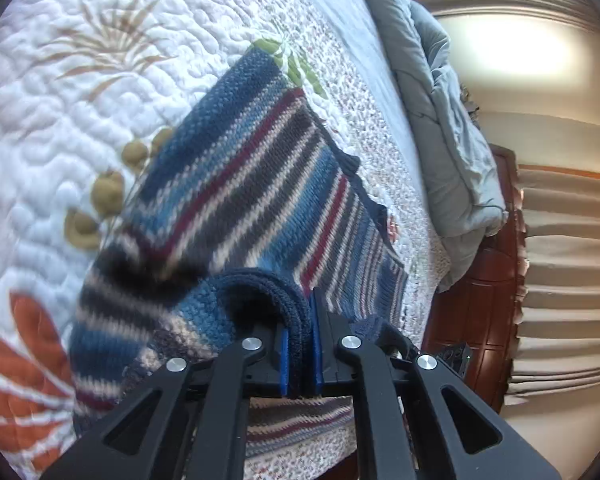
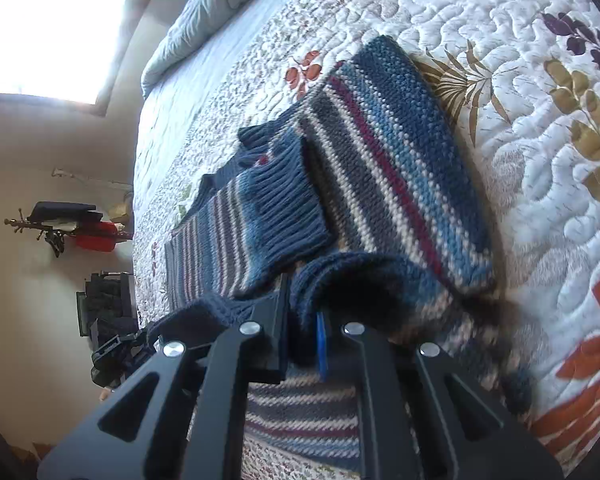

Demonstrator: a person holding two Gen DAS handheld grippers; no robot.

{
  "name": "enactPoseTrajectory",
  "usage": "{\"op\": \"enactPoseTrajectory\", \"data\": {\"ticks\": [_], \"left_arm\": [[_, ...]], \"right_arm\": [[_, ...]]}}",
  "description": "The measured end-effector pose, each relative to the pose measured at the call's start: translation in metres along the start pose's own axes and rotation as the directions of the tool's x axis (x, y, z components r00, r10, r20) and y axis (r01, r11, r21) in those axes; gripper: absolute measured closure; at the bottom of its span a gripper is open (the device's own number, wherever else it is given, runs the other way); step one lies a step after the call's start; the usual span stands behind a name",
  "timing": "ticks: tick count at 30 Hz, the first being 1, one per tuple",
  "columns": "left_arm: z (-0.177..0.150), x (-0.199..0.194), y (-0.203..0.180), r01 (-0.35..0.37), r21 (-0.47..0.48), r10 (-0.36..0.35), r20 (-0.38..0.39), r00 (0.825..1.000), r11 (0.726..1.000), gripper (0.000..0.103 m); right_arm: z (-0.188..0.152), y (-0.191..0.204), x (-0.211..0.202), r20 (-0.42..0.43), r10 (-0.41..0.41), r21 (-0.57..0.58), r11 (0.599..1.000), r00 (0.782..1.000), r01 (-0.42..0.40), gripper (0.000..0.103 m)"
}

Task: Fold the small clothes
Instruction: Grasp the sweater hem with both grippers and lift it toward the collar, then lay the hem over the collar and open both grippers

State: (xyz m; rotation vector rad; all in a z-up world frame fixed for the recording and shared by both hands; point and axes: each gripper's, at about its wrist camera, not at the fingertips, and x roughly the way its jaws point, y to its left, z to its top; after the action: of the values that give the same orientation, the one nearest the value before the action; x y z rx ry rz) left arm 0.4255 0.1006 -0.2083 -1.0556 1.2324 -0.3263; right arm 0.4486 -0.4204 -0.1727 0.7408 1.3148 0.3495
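While both claws are pinched tight on the dark ribbed edge of the striped knit sweater (image 1: 236, 184), the left gripper (image 1: 300, 356) view only shows the folded body. The right gripper (image 2: 302, 344) view also catches a ribbed cuff (image 2: 284, 204) lying on top. The sweater spreads ahead on the floral quilt (image 1: 80, 92), grey pillow (image 1: 444, 128) beyond.

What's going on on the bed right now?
A person with a gripper in each hand is folding a striped knit sweater on a quilted bed cover. The left gripper and right gripper are each shut on the sweater's dark blue edge, holding it lifted above the rest. A ribbed sleeve cuff lies folded across the body.
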Motion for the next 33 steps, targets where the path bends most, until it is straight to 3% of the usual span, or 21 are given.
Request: {"op": "enactPoseTrajectory", "data": {"ticks": [3, 5, 9, 10, 14, 19, 22, 24, 31, 33], "left_arm": [[0.009, 0.01, 0.003, -0.002, 0.028, 0.003, -0.032, 0.999, 1.0, 0.084], [0.011, 0.011, 0.004, 0.015, 0.049, -0.012, -0.045, 0.999, 0.999, 0.049], [0.013, -0.009, 0.001, 0.072, 0.099, -0.07, -0.024, 0.997, 0.992, 0.042], [0.014, -0.015, -0.001, 0.081, 0.116, -0.08, -0.015, 0.997, 0.99, 0.039], [0.022, -0.034, -0.027, 0.033, 0.294, -0.043, 0.026, 0.999, 0.955, 0.025], [0.028, -0.008, -0.044, 0.012, 0.429, 0.028, -0.087, 0.996, 0.903, 0.018], [0.027, 0.019, -0.041, -0.016, 0.49, 0.111, -0.166, 0.98, 0.871, 0.018], [0.028, 0.029, -0.037, -0.044, 0.526, 0.157, -0.171, 0.973, 0.849, 0.018], [0.04, 0.043, -0.024, -0.038, 0.559, 0.182, -0.203, 0.962, 0.828, 0.02], [0.037, 0.042, -0.027, -0.045, 0.598, 0.197, -0.191, 0.962, 0.8, 0.031]], "right_arm": [[0.009, -0.005, 0.007, -0.031, 0.019, -0.007, 1.0, 0.999, -0.019, 0.086], [0.013, -0.009, 0.009, -0.05, 0.034, -0.007, 0.999, 0.998, -0.034, 0.077], [0.016, -0.007, 0.002, -0.075, 0.077, -0.016, 0.997, 0.994, -0.078, 0.064], [0.016, -0.004, -0.003, -0.073, 0.088, -0.026, 0.996, 0.993, -0.09, 0.054], [0.017, 0.02, -0.035, -0.054, 0.088, -0.16, 0.983, 0.995, -0.095, 0.046], [0.028, 0.028, -0.044, -0.019, -0.024, -0.315, 0.949, 1.0, 0.017, 0.048], [0.035, 0.02, -0.027, -0.049, -0.072, -0.366, 0.929, 0.996, 0.049, 0.048], [0.038, 0.016, -0.013, -0.064, -0.099, -0.395, 0.916, 0.993, 0.066, 0.048], [0.043, 0.008, 0.024, -0.127, -0.061, -0.426, 0.905, 0.99, 0.001, 0.05], [0.042, 0.008, 0.025, -0.131, -0.052, -0.439, 0.899, 0.99, -0.01, 0.055]]}}
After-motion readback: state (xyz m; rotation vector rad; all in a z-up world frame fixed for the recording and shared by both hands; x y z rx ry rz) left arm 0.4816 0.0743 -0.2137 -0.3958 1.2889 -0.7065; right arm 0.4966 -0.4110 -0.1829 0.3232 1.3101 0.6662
